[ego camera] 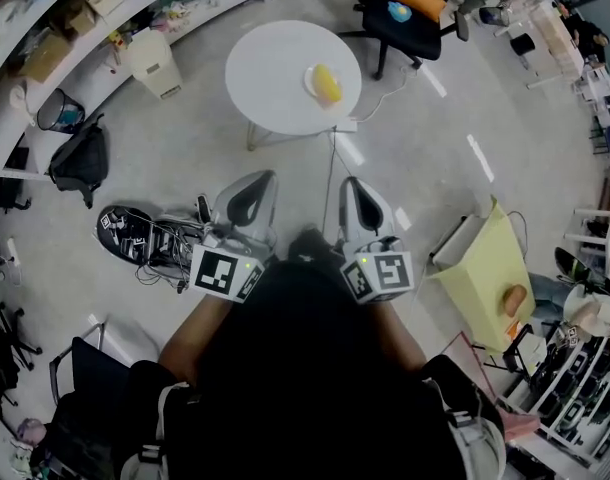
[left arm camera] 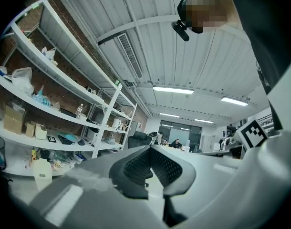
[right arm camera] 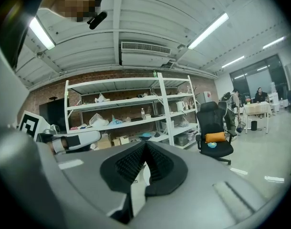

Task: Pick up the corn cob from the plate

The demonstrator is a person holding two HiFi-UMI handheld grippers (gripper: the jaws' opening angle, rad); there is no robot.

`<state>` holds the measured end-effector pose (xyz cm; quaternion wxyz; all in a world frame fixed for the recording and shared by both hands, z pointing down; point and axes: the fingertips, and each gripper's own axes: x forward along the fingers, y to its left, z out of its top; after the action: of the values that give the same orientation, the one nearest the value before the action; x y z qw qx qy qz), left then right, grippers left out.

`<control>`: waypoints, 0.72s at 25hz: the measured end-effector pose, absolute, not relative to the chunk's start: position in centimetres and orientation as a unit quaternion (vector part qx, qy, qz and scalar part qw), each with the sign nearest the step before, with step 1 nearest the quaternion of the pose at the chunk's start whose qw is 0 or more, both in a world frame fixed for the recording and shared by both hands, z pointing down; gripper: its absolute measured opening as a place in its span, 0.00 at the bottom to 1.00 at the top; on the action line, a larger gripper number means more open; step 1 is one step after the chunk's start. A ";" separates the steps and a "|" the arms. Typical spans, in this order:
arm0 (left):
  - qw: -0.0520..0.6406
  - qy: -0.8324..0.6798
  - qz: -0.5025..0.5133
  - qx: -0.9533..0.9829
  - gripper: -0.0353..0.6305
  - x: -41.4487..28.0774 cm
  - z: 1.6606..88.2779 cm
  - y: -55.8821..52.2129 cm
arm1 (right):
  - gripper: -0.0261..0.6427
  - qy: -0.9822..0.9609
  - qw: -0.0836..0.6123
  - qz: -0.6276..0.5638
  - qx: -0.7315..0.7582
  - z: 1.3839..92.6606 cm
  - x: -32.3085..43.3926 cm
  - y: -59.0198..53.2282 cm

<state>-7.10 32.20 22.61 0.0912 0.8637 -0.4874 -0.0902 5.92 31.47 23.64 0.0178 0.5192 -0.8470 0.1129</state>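
Left gripper (ego camera: 257,180) and right gripper (ego camera: 353,184) were shut, empty, well apart from the corn cob (ego camera: 327,84); one should open wide before reaching the plate (ego camera: 309,79).

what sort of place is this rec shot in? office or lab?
Probably an open-plan lab or workshop office: white metal shelving loaded with boxes against a brick wall, a black office chair, and a round white table.
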 end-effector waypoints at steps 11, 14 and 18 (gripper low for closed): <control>0.101 -0.486 -0.093 0.863 0.06 -7.7 23.2 30.7 | 0.05 -0.839 0.018 0.121 0.530 24.2 5.7 30.5; 0.102 -0.487 -0.089 0.863 0.06 -7.4 23.4 29.6 | 0.05 -0.840 0.017 0.124 0.527 24.4 5.9 29.4; 0.104 -0.489 -0.083 0.862 0.06 -6.6 23.8 28.0 | 0.05 -0.840 0.014 0.133 0.526 25.0 6.5 27.4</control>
<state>-6.59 27.99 23.76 0.1041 0.8622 -0.4888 -0.0825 6.55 27.39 24.97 0.0144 0.5261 -0.8398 0.1330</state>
